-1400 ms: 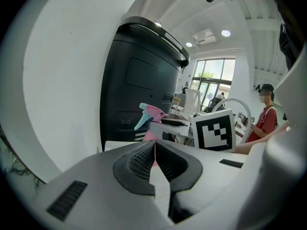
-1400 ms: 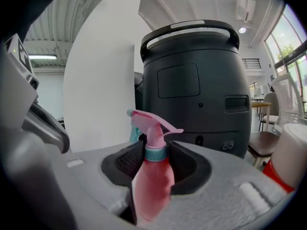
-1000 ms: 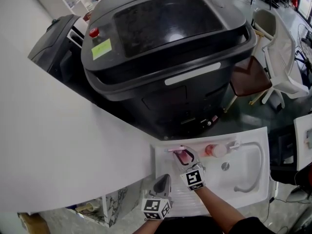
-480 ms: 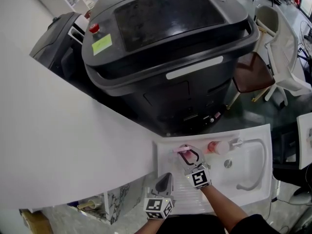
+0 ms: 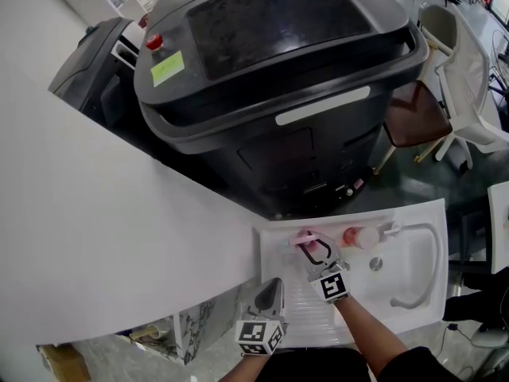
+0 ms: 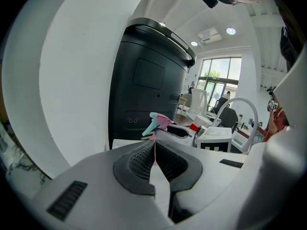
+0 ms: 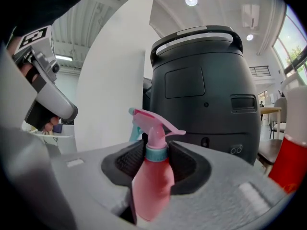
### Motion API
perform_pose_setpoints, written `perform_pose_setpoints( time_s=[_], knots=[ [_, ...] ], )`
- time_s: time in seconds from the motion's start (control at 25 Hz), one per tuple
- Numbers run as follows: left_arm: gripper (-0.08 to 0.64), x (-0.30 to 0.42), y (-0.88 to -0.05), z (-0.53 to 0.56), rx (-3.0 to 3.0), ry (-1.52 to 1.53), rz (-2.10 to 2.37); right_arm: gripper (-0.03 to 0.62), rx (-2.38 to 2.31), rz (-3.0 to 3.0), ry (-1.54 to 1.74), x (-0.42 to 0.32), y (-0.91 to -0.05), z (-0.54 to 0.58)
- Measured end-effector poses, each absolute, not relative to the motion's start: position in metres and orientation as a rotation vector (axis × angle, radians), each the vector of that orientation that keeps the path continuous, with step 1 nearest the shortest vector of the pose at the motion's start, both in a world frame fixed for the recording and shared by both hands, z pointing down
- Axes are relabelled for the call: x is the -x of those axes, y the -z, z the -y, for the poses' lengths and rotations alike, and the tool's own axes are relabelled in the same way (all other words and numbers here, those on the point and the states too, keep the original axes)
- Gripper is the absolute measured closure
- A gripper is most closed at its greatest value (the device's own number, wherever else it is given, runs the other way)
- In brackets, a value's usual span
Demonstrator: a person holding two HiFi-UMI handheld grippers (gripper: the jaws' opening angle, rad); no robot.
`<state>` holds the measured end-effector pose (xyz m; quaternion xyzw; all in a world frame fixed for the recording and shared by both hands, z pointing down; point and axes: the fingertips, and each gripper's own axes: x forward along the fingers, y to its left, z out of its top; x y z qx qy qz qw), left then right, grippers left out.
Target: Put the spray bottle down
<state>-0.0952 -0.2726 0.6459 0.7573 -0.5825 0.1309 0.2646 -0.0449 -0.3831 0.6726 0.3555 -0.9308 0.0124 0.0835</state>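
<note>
- Little has changed in a second: my right gripper [image 5: 312, 247] has barely shifted, its half-spread fingers still clamping the pink spray bottle [image 7: 151, 183], which is not yet released.
- The bottle is at the white sink's [image 5: 350, 223] back-left corner. In the right gripper view it stands upright, neck at 12 o'clock and trigger facing 9 o'clock.
- My left gripper [image 6: 154, 152] idles, its fingers closed and empty.

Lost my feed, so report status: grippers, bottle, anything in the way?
Left gripper shut, empty. Right gripper shut on spray bottle, upright over back ledge of sink. Red bottle close beside it.
</note>
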Motion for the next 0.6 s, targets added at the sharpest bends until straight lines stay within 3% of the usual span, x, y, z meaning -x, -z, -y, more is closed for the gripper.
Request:
perform_pose_setpoints(
  time_s=[0.24,0.32,0.6],
  knots=[
    [0.54,0.102,-0.648,0.264,-2.027,-0.357,1.58,0.429,-1.008,2.794,-0.081,0.046,-0.677,0.375],
    [0.538,0.104,-0.647,0.262,-2.031,-0.348,1.583,0.362,-0.987,2.799,-0.081,0.048,-0.681,0.374],
    [0.538,0.098,-0.639,0.252,-2.065,-0.318,1.571,0.309,-1.027,2.712,-0.104,0.039,-0.681,0.372]
  ],
)
